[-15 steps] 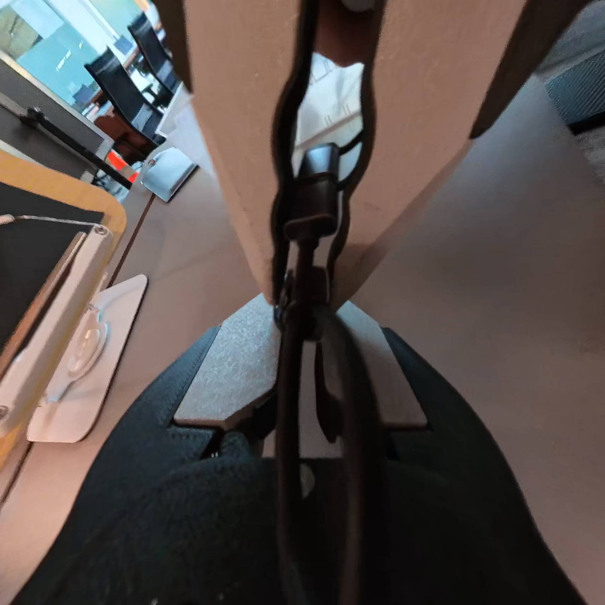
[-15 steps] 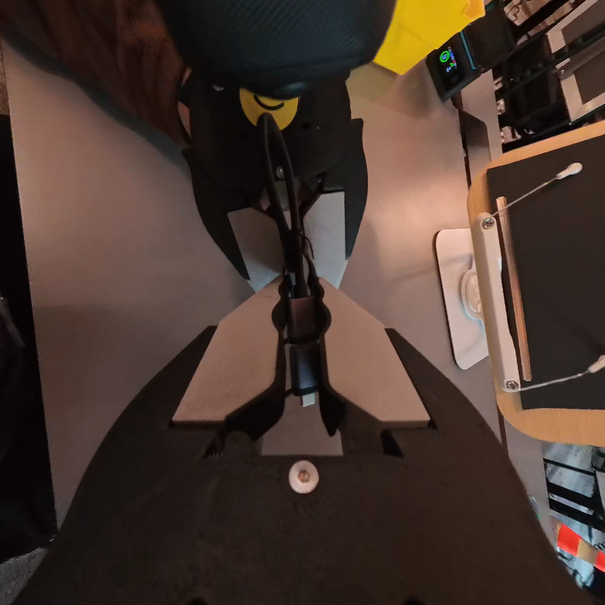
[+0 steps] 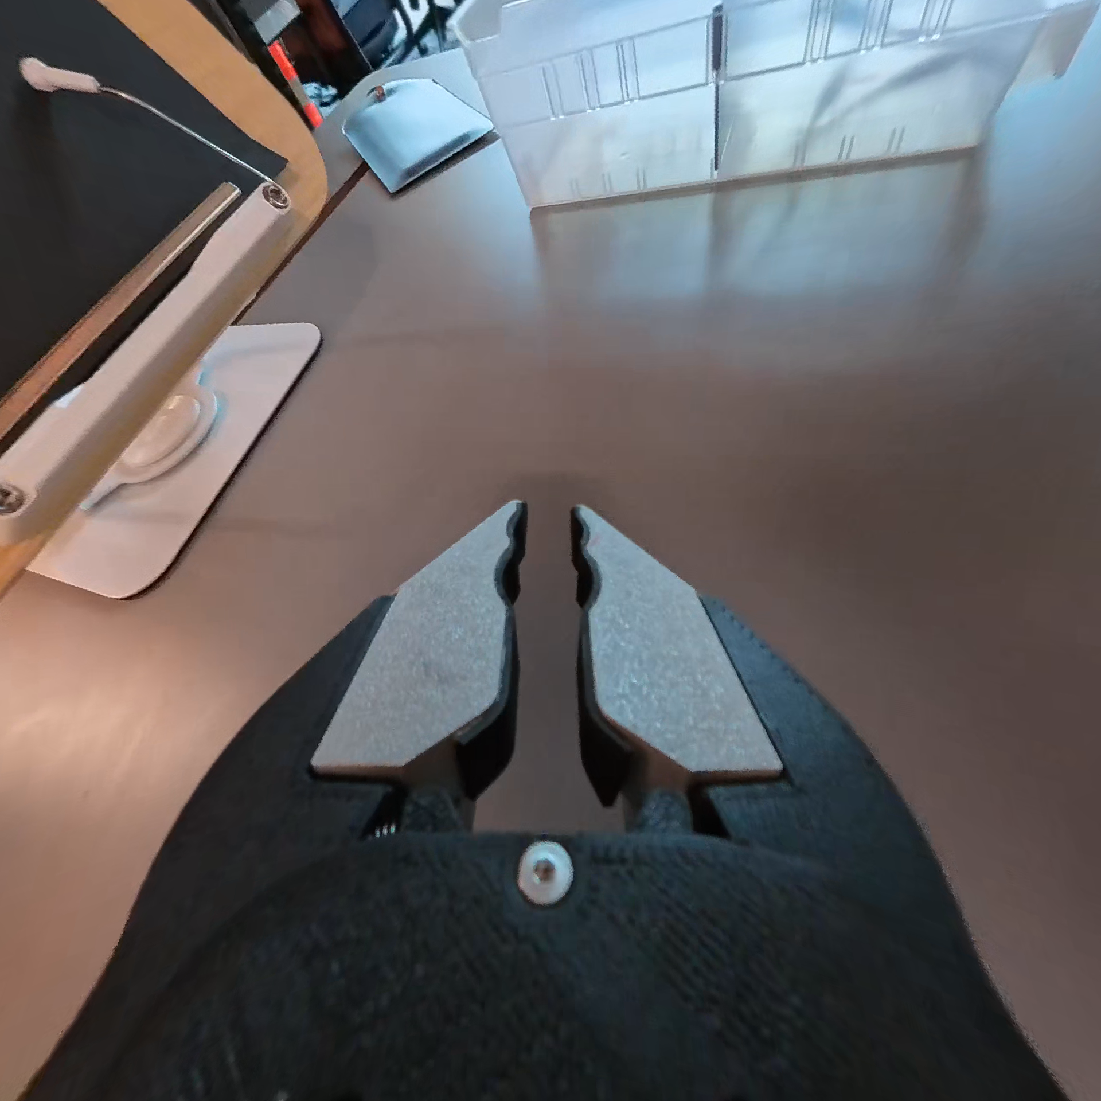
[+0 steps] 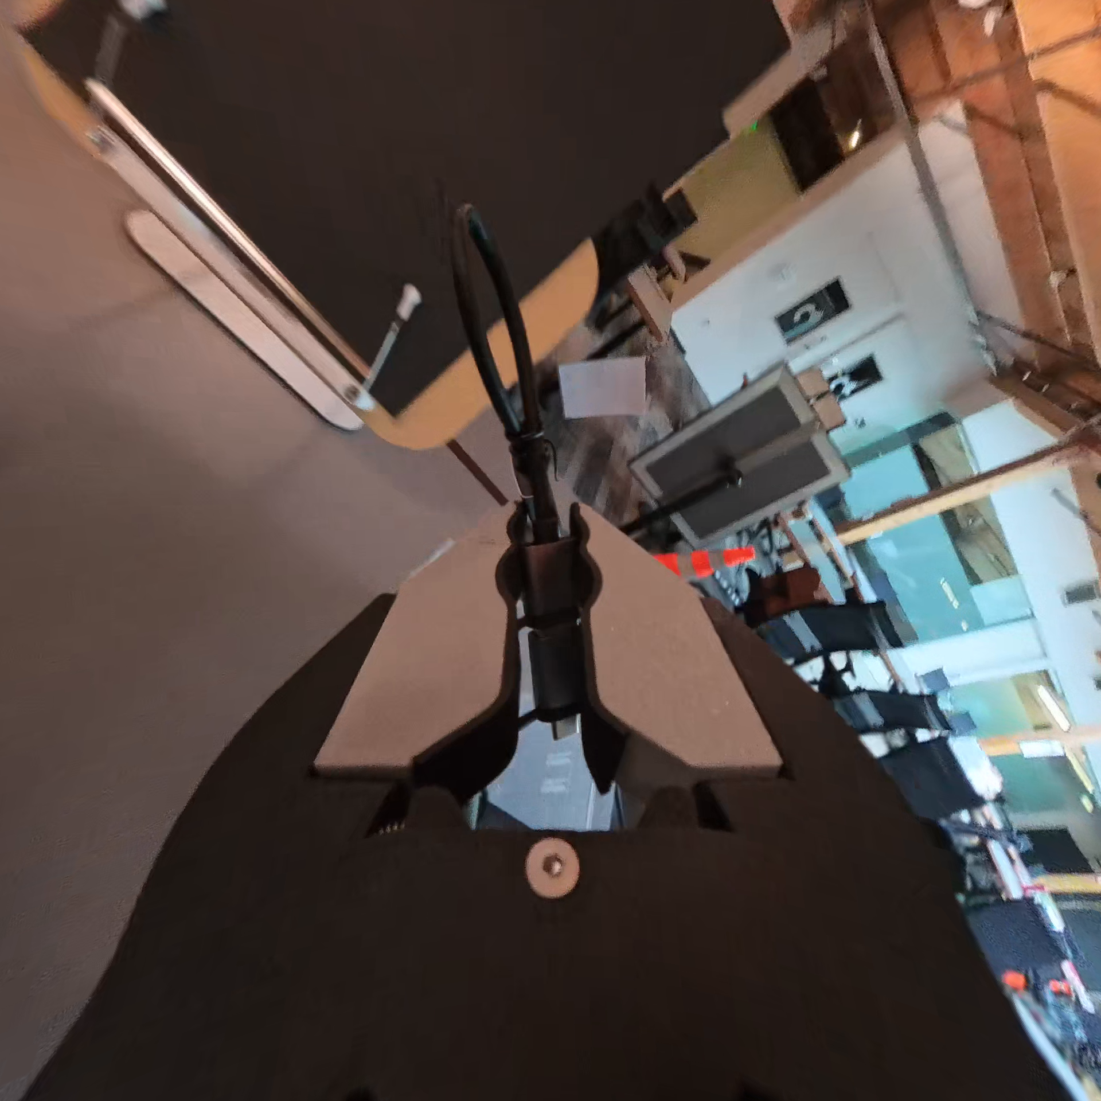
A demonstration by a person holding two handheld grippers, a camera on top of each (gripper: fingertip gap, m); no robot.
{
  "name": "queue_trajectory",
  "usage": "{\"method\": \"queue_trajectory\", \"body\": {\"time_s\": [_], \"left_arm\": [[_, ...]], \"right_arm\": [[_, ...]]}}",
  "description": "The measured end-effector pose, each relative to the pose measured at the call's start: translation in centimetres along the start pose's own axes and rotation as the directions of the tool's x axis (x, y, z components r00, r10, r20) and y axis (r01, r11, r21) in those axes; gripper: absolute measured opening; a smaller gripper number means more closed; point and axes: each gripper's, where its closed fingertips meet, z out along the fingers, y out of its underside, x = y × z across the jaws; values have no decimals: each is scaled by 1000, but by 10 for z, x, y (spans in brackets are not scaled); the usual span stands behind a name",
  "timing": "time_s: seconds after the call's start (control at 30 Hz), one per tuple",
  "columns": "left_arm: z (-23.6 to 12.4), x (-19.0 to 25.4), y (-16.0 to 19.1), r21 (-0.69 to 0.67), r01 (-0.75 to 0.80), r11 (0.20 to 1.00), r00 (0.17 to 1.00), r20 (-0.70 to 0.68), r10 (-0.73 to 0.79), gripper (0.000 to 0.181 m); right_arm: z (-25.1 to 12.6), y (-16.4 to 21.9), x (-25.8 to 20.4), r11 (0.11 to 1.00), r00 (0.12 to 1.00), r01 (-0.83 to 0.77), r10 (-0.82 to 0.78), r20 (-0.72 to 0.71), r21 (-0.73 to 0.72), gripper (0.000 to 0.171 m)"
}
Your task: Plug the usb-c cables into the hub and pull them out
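Observation:
My left gripper point(image 3: 548, 512) is open by a narrow gap and empty, low over the brown table point(image 3: 715, 387). My right gripper point(image 4: 543, 512) is shut on a black USB-C cable point(image 4: 551, 572). The plug housing sits clamped between the fingers, and its metal tip point(image 4: 566, 730) points back toward the camera. The cable's folded, tied loop point(image 4: 494, 333) sticks out past the fingertips. The right wrist view is tilted, with the gripper held off the table. No hub shows in either view.
A wooden board with a black panel point(image 3: 298, 137) on a white-based stand point(image 3: 196, 476) stands at the left. It also shows in the right wrist view point(image 4: 476, 411). A clear plastic organiser box point(image 3: 774, 101) and a grey-blue wedge point(image 3: 417, 131) sit at the table's far side. Spacing between my two grippers at the tips: around 30 centimetres.
My left gripper has let go of the cable, opened and drawn away from the right gripper. My right gripper has swung and tilted, still holding the cable.

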Motion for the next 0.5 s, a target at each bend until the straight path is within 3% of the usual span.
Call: {"method": "queue_trajectory", "body": {"time_s": [0.13,0.27,0.4,0.5], "left_arm": [[2,-1,4,-24,-2,1000,1000,19,2,10],[3,-6,8,-30,47,998,999,8,-47,11],[3,-9,11,-42,68,997,998,13,-68,11],[4,-6,10,-39,63,997,998,3,-63,12]], "right_arm": [[48,88,23,966,995,-91,100,23,-243,24],[79,162,1,867,959,-199,268,90,-458,40],[76,115,-10,878,893,-368,426,149,-305,36],[66,42,-49,873,791,-455,487,370,-177,48]]}}
